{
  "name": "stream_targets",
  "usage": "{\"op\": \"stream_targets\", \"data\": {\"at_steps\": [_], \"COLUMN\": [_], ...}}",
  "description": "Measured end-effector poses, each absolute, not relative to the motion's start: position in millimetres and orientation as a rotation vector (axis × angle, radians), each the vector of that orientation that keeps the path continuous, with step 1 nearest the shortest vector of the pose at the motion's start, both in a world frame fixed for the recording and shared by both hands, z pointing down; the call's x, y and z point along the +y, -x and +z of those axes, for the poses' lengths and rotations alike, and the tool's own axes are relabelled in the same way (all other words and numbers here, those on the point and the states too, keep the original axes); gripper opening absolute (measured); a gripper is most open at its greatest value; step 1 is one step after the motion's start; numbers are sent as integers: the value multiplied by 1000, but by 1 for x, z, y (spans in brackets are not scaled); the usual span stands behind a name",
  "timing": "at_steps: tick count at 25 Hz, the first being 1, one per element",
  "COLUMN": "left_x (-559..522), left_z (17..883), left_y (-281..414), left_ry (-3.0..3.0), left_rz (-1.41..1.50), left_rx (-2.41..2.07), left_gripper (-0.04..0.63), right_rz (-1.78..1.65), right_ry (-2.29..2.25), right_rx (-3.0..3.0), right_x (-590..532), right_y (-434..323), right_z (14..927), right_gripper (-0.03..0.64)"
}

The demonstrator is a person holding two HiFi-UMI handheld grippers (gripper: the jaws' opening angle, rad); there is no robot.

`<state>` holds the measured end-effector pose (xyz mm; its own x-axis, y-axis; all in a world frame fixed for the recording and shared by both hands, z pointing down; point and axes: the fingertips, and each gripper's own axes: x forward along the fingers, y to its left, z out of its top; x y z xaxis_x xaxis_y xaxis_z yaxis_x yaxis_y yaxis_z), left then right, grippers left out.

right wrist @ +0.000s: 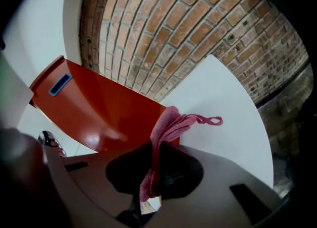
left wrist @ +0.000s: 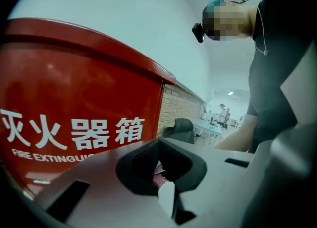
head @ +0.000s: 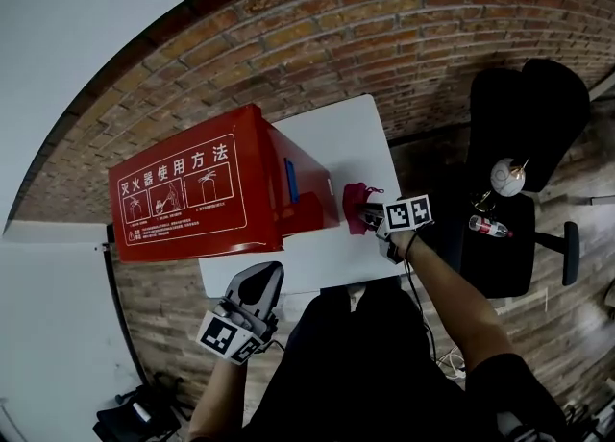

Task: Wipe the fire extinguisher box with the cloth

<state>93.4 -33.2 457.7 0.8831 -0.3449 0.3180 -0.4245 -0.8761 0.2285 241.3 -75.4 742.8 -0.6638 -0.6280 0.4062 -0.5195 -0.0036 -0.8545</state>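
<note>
Right gripper (head: 371, 213): jaws nearly together, pinching a bunched fold of the pink cloth (head: 354, 206), with the loose end and a small loop sticking out past the tips. Positioned at 3 o'clock of the red fire extinguisher box (head: 192, 192), cloth just beside the box's lower right corner. Can't tell whether it touches the box.

Left gripper (head: 261, 277): jaws pressed together, nothing gripped. Sitting at 6 o'clock of the box, by the front edge of the white table (head: 341, 137), tips aimed at the box's lettered front and near it.

Box on the table's 9 o'clock end, printed instruction panel facing the head camera, blue tab on its right-hand face. Black chair (head: 524, 133) at 3 o'clock past the table.
</note>
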Motion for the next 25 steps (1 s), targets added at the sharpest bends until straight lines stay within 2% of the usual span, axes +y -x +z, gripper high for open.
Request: {"op": "stream_targets", "data": {"at_steps": [5, 14, 19, 25], "left_x": [-45, -58, -87, -142], "left_z": [447, 324, 287, 294], "left_y": [-59, -14, -7, -1], "left_ry": [-2909, -3238, -3242, -3085], "left_rz": [578, 912, 1305, 1559], "left_rx": [-916, -1364, -1394, -1361], "left_gripper": [15, 15, 15, 15], "right_rz": [-1834, -1858, -1906, -1929], "right_ry": [1281, 1274, 1260, 1259], "right_rx": [2072, 2089, 2092, 2064], "right_x": [-88, -91, -87, -82], "right_y": [-230, -218, -213, -211], "right_z": [782, 800, 800, 804], "right_gripper": [55, 55, 55, 55]}}
